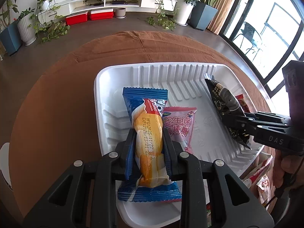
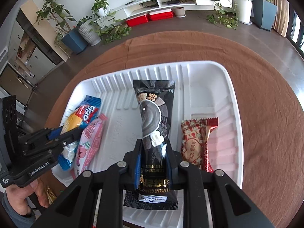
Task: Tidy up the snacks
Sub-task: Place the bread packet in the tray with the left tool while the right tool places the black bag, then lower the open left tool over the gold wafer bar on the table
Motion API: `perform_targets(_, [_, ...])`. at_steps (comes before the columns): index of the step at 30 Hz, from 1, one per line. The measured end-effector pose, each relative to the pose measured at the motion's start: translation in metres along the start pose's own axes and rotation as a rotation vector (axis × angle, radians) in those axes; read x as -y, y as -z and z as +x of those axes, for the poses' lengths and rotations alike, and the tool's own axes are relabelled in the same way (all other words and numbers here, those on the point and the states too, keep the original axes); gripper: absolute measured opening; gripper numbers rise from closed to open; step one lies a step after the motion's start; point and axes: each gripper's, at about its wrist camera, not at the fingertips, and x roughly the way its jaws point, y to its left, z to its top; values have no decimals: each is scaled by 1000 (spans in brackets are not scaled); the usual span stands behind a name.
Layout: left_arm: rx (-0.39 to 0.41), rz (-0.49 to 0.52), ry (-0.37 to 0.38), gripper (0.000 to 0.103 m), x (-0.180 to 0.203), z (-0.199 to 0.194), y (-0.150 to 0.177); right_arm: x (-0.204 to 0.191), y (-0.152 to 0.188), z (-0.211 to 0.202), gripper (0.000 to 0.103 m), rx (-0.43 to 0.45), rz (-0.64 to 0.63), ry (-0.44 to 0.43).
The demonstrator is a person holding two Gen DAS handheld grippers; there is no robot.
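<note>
A white ribbed tray [image 1: 117, 72] [image 2: 233, 87] lies on the brown tablecloth. My left gripper [image 1: 149, 133] [image 2: 76, 131] is shut on a blue and yellow cake packet [image 1: 150, 133] [image 2: 83, 114], holding it over the tray's left side. Beside it, a pink snack packet [image 1: 180, 125] [image 2: 91, 140] lies in the tray. My right gripper [image 2: 153, 142] [image 1: 226, 115] is shut on a long black sesame snack packet [image 2: 153, 114] [image 1: 226, 98] over the tray's middle. A red and cream packet [image 2: 195, 142] [image 1: 240, 99] rests in the tray to its right.
More snack packets [image 1: 260, 178] lie on the table beside the tray's near right corner. The round table's brown cloth [image 2: 266, 114] surrounds the tray. Potted plants, a white shelf unit and red boxes stand across the room. A hand [image 2: 24, 191] grips the left tool.
</note>
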Motion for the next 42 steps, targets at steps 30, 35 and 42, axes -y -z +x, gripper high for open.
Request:
perform_targets(30, [272,65,-43,103,11,-142,62,-4,41,-157,88,254,7,-158])
perform_targets(35, [296,11,6,103,18,-179,121,-6,107,-189,89,311,1,-181])
perform_targets(42, [257,-64,56,103,35,-199,202,-5,205,-188,89,296,19,-153])
